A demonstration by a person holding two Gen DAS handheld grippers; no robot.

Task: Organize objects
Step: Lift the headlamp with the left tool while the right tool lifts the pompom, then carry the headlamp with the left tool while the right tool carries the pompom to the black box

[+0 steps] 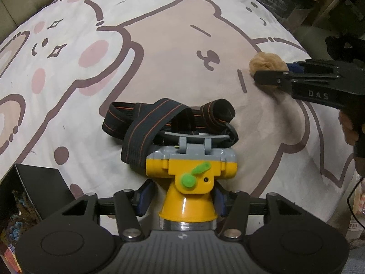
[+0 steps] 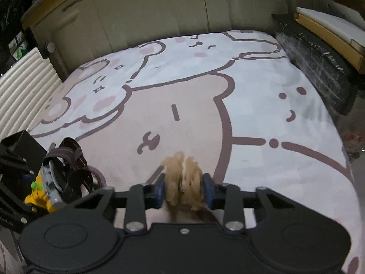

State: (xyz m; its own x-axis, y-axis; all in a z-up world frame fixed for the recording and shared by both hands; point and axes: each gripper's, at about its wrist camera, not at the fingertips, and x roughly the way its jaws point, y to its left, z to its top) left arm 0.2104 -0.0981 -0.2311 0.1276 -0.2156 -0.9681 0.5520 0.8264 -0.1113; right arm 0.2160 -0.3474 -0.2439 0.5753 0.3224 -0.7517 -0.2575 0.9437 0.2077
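A yellow and grey headlamp [image 1: 191, 173] with a green switch lies on the cartoon-print bed cover [image 1: 159, 52]. Its black strap with orange stripes [image 1: 159, 118] is bunched behind it. My left gripper [image 1: 182, 197] is shut on the lamp's yellow cone, blue pads pressing both sides. In the right wrist view my right gripper [image 2: 184, 188] is shut on a tan fluffy pompom [image 2: 183, 180], squeezed between the blue pads. The left wrist view shows that pompom [image 1: 267, 65] at the right gripper's tip, low over the cover. The headlamp [image 2: 43, 194] also shows at the left of the right wrist view.
A black open box [image 1: 34, 182] with colourful contents stands at the cover's near left corner. A white ribbed panel [image 2: 25, 82] lies along the left side, cupboards [image 2: 136, 11] behind. Black wrapped bundles and flat cardboard boxes [image 2: 319, 52] line the right edge. A hand [image 1: 349, 127] holds the right gripper.
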